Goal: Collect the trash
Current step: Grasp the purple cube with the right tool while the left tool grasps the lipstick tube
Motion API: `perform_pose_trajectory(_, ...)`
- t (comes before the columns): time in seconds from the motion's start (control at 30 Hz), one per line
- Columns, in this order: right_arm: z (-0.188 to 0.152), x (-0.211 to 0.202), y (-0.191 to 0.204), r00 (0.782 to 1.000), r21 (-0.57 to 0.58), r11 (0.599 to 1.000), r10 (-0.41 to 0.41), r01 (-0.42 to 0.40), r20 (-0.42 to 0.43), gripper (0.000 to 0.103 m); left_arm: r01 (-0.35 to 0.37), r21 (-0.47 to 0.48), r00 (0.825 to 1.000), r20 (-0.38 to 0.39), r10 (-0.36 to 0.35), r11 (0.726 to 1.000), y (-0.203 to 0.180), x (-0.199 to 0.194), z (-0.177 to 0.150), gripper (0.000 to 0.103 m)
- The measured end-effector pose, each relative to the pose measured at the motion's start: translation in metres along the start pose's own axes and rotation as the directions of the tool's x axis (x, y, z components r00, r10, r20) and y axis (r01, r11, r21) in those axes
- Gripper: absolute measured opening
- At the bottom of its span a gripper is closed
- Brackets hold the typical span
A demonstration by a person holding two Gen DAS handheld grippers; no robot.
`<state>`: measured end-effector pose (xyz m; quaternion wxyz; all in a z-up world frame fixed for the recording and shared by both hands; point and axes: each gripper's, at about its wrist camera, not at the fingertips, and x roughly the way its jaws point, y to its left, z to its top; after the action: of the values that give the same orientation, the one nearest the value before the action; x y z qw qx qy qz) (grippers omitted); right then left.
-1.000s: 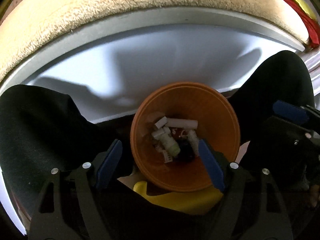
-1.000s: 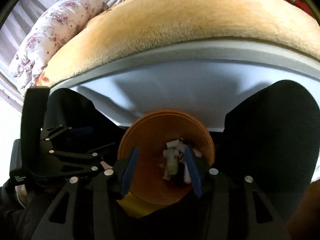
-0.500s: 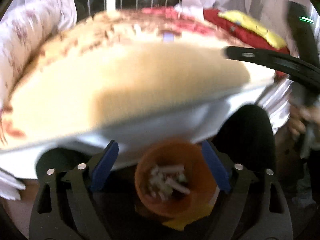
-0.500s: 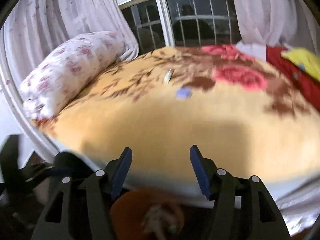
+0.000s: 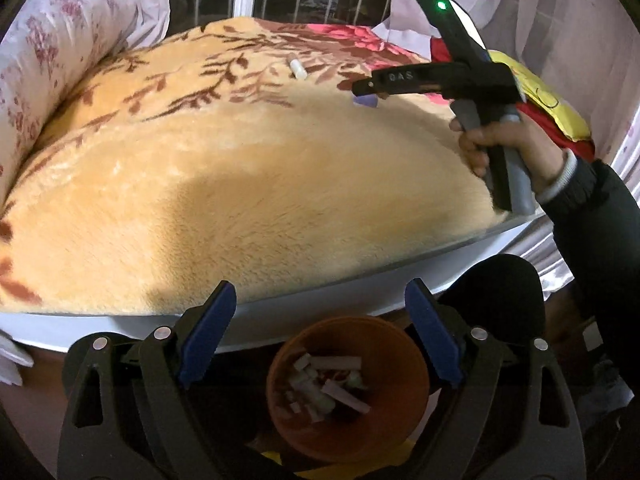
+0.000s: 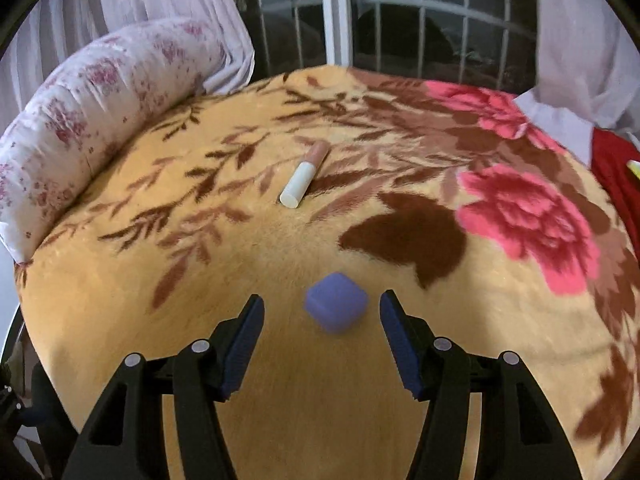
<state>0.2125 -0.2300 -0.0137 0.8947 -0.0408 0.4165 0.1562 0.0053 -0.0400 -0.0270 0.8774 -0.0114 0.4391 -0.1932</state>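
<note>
A small purple cube-like piece (image 6: 335, 307) lies on the floral blanket (image 6: 400, 380), just ahead of my open, empty right gripper (image 6: 322, 334) and between its blue pads. A white-and-pink tube (image 6: 304, 174) lies farther back. In the left wrist view the tube (image 5: 298, 68) and purple piece (image 5: 366, 101) show far off, with the right gripper's black body above the piece. My left gripper (image 5: 320, 334) is open and empty above an orange bin (image 5: 347, 386) holding several white scraps beside the bed.
A flowered bolster pillow (image 6: 100, 120) lies along the bed's left side. Red and yellow cloth (image 5: 560, 116) sits at the right edge. A barred window (image 6: 400, 20) and curtains stand behind the bed. The bed's pale edge (image 5: 280, 312) runs above the bin.
Both grippers rose from down over the orange bin. The right one moved out over the blanket to the purple piece; the left pulled back above the bin.
</note>
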Motion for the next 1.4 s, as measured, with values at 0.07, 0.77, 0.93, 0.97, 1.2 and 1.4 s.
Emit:
perform_pose_trajectory(0.07, 0.006, 0.013, -0.003, 0.999, 0.014, 1.0, 0.013, -0.013, -0.045, 0.06, 0.004, -0.01, 1.0, -0.006, -0.004, 1.0, 0.003, 0.004, 0.001, 0.084)
perform_pose_trajectory(0.77, -0.018, -0.003, -0.038, 0.998, 0.216, 0.976, -0.023, 0.011, 0.053, 0.038, -0.133, 0.047, 0.99, 0.045, 0.131, 0.99, 0.024, 0.058, 0.173, 0.084)
perform_pose_trajectory(0.93, -0.029, -0.025, -0.054, 0.993, 0.225, 0.973, -0.075, 0.053, 0.093, 0.039, -0.159, 0.003, 0.987, -0.001, 0.159, 0.987, 0.021, 0.13, 0.238, 0.084)
perform_pose_trajectory(0.97, -0.031, -0.026, -0.057, 0.993, 0.227, 0.973, -0.075, 0.052, 0.093, 0.039, -0.17, -0.007, 0.985, -0.007, 0.17, 0.985, 0.018, 0.143, 0.248, 0.084)
perform_pose_trajectory(1.2, -0.036, -0.018, -0.076, 0.995, 0.291, 0.956, 0.004, -0.032, 0.098, 0.039, -0.279, -0.101, 0.959, -0.08, 0.272, 0.955, 0.024, 0.217, 0.281, 0.077)
perform_pose_trajectory(1.4, -0.036, -0.014, -0.075, 0.995, 0.29, 0.955, 0.032, -0.059, 0.095, 0.039, -0.305, -0.109, 0.952, -0.025, 0.304, 0.946, 0.03, 0.223, 0.289, 0.018)
